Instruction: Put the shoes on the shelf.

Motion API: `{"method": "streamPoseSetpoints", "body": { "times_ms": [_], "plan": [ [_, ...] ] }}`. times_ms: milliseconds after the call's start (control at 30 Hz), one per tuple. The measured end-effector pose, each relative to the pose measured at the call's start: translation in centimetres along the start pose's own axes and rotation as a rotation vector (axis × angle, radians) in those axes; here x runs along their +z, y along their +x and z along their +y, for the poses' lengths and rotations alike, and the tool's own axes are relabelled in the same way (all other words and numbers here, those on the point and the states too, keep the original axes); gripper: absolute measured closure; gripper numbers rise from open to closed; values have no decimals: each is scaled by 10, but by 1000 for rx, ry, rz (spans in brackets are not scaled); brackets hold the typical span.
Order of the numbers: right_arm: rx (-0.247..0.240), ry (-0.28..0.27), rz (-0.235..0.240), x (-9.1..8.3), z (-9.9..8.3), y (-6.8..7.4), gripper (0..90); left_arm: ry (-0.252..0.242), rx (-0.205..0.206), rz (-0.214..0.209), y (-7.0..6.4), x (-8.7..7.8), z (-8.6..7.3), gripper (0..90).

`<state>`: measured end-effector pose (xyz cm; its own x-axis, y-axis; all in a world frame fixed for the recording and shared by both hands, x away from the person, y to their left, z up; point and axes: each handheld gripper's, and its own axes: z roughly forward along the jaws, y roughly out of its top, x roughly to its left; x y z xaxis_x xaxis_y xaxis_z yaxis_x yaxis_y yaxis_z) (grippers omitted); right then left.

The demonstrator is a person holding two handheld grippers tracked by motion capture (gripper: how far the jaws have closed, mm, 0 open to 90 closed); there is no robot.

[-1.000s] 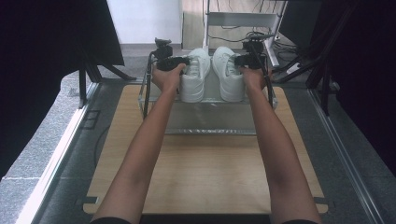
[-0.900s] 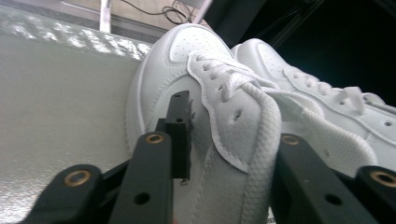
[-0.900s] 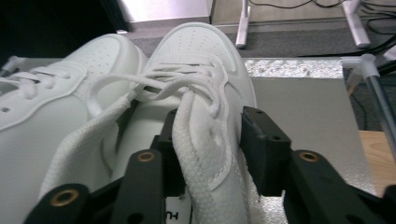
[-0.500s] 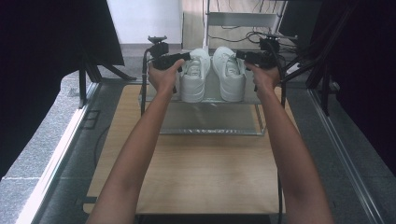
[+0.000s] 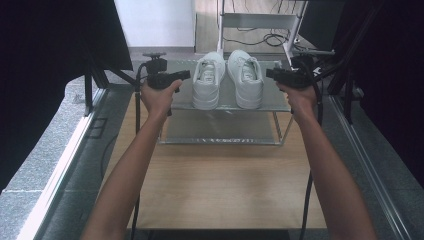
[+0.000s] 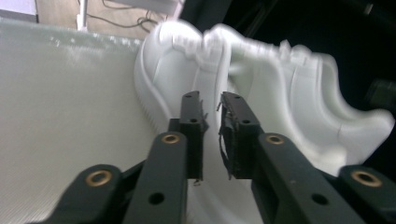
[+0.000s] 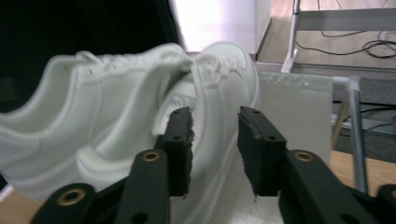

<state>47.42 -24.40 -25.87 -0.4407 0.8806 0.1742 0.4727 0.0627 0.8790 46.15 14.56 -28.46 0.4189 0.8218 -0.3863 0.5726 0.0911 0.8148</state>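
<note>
Two white sneakers stand side by side on the top shelf (image 5: 279,103) of a small metal rack, toes pointing away: the left shoe (image 5: 207,80) and the right shoe (image 5: 246,77). My left gripper (image 5: 187,74) hovers just left of the left shoe, a little apart from it and aimed at its side. In the left gripper view its jaws (image 6: 212,105) are open by a narrow gap, empty, with the left shoe (image 6: 163,79) beyond. My right gripper (image 5: 269,73) sits just right of the right shoe. Its jaws (image 7: 214,116) are open and empty before the right shoe (image 7: 93,107).
The rack stands at the far end of a wooden table (image 5: 220,185) and has a lower shelf (image 5: 220,132). Dark curtains flank both sides. A white frame with cables (image 5: 260,30) is behind the rack. Grey floor (image 5: 45,150) lies to the left.
Both grippers have drawn outward from the shoes' sides, the left one to the left and the right one to the right. The shoes remain in place on the shelf.
</note>
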Motion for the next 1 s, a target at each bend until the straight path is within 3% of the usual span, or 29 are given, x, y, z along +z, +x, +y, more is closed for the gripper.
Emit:
{"method": "streamPoseSetpoints", "body": {
  "times_ms": [133, 267, 467, 600, 900, 1000],
  "plan": [
    [-67, 39, -9, 0, -11, 0, 772, 26, 63, 16, 2, -7, -9, 888],
    [-109, 68, -7, 5, -26, 0, 837, 59, 78, -7, 8, -10, -21, 899],
    [-114, 94, 15, 17, -41, 0, 880, 81, 77, -45, 9, -9, -38, 899],
    [-135, 98, 12, 19, -45, 1, 885, 91, 117, -54, 5, -12, -49, 899],
    [-120, 103, 17, 23, -45, -1, 889, 103, 111, -79, -3, 0, -53, 899],
    [-127, 103, 31, 23, -45, -1, 900, 98, 98, -66, -8, 2, -53, 899]
  ]
}}
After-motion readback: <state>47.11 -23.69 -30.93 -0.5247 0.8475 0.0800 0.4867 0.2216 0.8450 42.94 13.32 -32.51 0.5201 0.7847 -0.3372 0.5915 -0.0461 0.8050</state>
